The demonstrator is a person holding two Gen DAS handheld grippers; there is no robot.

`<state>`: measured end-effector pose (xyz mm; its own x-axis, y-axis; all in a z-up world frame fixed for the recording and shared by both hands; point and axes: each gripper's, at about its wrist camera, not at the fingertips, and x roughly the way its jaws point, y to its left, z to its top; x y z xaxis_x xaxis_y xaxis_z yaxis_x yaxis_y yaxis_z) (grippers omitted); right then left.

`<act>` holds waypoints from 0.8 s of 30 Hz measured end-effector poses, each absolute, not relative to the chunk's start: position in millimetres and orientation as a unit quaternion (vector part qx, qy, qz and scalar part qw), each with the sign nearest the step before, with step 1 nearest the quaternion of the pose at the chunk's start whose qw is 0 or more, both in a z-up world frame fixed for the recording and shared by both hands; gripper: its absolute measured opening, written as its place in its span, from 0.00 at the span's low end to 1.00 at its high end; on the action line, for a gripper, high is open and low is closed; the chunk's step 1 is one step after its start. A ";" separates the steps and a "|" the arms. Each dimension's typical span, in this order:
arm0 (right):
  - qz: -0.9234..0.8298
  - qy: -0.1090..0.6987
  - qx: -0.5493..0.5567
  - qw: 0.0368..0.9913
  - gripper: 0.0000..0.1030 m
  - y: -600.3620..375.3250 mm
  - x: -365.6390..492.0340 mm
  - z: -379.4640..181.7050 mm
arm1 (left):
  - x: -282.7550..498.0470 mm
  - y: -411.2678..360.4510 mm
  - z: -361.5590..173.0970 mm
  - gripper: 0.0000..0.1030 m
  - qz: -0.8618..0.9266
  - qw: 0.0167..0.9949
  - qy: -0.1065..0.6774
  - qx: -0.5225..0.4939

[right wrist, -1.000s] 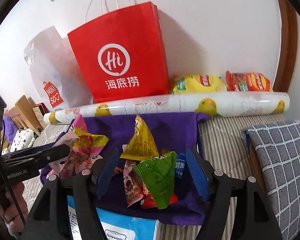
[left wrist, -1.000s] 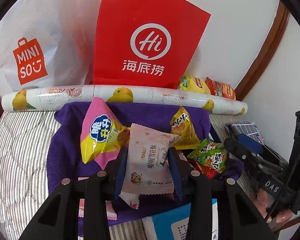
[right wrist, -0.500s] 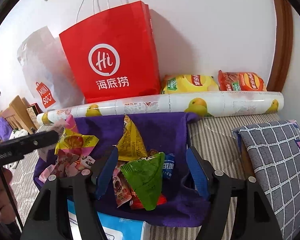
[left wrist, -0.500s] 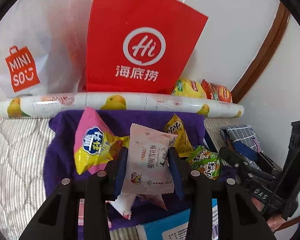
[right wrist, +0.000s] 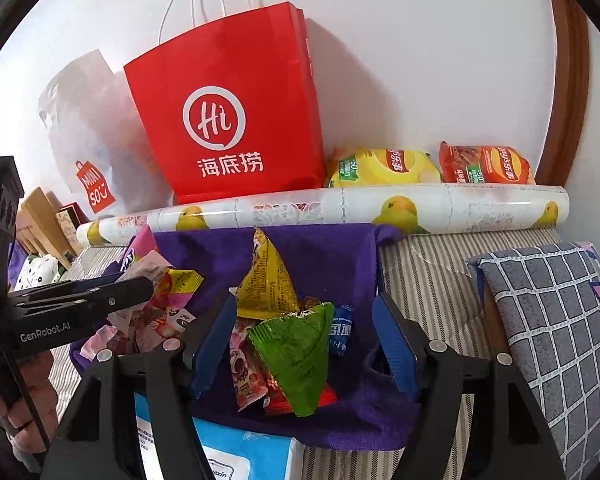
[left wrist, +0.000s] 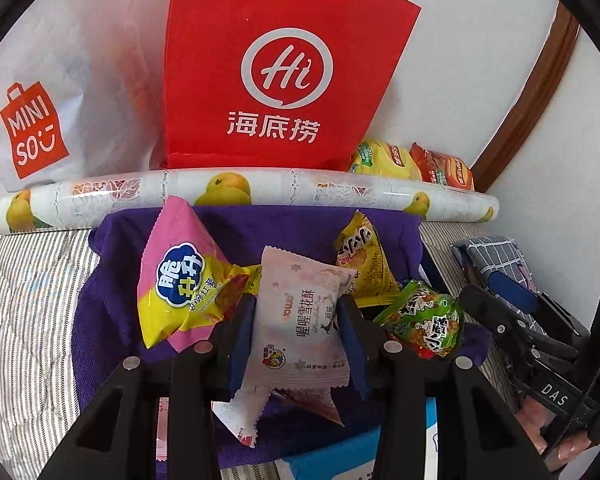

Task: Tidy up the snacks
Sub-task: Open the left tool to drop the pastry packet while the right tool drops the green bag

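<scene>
Bright, even indoor light, both views sharp. Strong fisheye bending and black vignette at all corners. Red Haidilao bag (right wrist: 236,120) casts a soft shadow toward 3 o'clock on the white wall (right wrist: 420,60). Slight glare on the fruit-print roll (left wrist: 300,190); colours saturated.

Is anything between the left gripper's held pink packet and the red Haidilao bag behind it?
The left gripper, jaws opening, has the pale pink snack packet between its pads. Toward the red Haidilao bag, the fruit-print roll lies across the way.
</scene>
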<state>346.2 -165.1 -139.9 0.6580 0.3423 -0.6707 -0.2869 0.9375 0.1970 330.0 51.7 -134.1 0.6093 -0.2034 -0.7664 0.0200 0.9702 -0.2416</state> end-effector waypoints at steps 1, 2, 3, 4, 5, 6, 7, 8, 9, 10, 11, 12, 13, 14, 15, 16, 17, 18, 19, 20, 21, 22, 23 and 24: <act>0.174 0.375 0.038 0.910 0.68 -165.1 346.2 -139.7 | 330.1 51.6 -134.5 0.39 -0.062 0.891 0.438 -0.105; 0.174 0.376 0.039 0.909 0.68 -165.2 346.5 -139.5 | 330.4 51.2 -135.0 0.39 -0.061 0.891 0.438 -0.103; 0.175 0.377 0.039 0.909 0.68 -165.6 346.8 -139.6 | 330.7 50.3 -135.6 0.40 -0.060 0.891 0.438 -0.099; 0.175 0.378 0.039 0.908 0.68 -165.8 347.0 -139.8 | 330.3 48.9 -136.0 0.40 -0.058 0.892 0.439 -0.093; 0.174 0.379 0.040 0.908 0.68 -166.0 347.5 -140.0 | 330.3 48.1 -136.4 0.40 -0.058 0.892 0.439 -0.090; 0.174 0.380 0.041 0.908 0.68 -166.4 347.8 -140.0 | 330.9 47.2 -136.8 0.40 -0.059 0.891 0.441 -0.088; 0.174 0.380 0.042 0.908 0.68 -166.5 347.6 -140.1 | 331.3 46.6 -137.0 0.40 -0.062 0.890 0.443 -0.088; 0.175 0.379 0.042 0.908 0.68 -166.6 347.3 -139.6 | 331.4 46.4 -137.2 0.41 -0.063 0.890 0.444 -0.088; 0.175 0.377 0.042 0.908 0.68 -166.7 347.0 -139.1 | 331.4 46.9 -137.2 0.42 -0.064 0.889 0.445 -0.090; 0.175 0.377 0.041 0.909 0.68 -167.0 346.8 -138.7 | 331.5 47.5 -137.4 0.46 -0.064 0.887 0.449 -0.091; 0.174 0.376 0.041 0.909 0.68 -167.1 346.5 -138.2 | 331.4 47.8 -137.6 0.48 -0.064 0.885 0.452 -0.091; 0.174 0.375 0.042 0.909 0.68 -166.8 346.0 -137.8 | 330.3 48.8 -137.5 0.53 -0.065 0.884 0.453 -0.092; 0.175 0.375 0.042 0.910 0.68 -166.9 346.0 -137.5 | 329.1 49.0 -137.1 0.56 -0.066 0.884 0.453 -0.092; 0.174 0.375 0.041 0.910 0.68 -166.5 345.9 -137.5 | 327.6 49.2 -136.7 0.59 -0.067 0.884 0.453 -0.091; 0.174 0.375 0.040 0.910 0.68 -166.0 345.9 -137.4 | 325.6 49.4 -135.9 0.61 -0.067 0.885 0.452 -0.091; 0.173 0.375 0.039 0.910 0.68 -165.4 345.4 -137.5 | 323.5 49.6 -134.9 0.62 -0.069 0.885 0.452 -0.091; 0.174 0.375 0.038 0.910 0.68 -164.6 345.4 -137.7 | 322.0 49.7 -134.0 0.62 -0.070 0.885 0.452 -0.091; 0.174 0.375 0.036 0.910 0.68 -163.7 345.4 -138.0 | 320.1 49.7 -132.8 0.63 -0.072 0.884 0.452 -0.090; 0.175 0.375 0.036 0.910 0.68 -163.3 345.6 -138.3 | 317.7 49.9 -131.5 0.64 -0.072 0.884 0.452 -0.091; 0.176 0.375 0.034 0.909 0.68 -162.2 345.6 -139.2 | 315.5 50.2 -130.3 0.64 -0.073 0.885 0.452 -0.090; 0.177 0.377 0.032 0.909 0.68 -160.7 346.0 -140.4 | 312.4 50.5 -129.1 0.64 -0.073 0.885 0.451 -0.090; 0.177 0.377 0.030 0.908 0.68 -159.9 346.3 -141.4 | 308.5 51.1 -127.9 0.64 -0.073 0.885 0.450 -0.091; 0.177 0.379 0.026 0.908 0.68 -158.7 346.8 -142.9 | 305.6 51.5 -127.1 0.64 -0.074 0.886 0.449 -0.093; 0.176 0.381 0.022 0.908 0.68 -158.0 347.5 -144.4 | 301.3 52.1 -126.3 0.64 -0.075 0.886 0.448 -0.094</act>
<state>347.5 -158.0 -144.4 0.6483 0.3365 -0.6830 -0.3028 0.9370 0.1743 301.3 52.1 -126.3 0.5869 -0.2162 -0.7802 0.0483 0.9713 -0.2329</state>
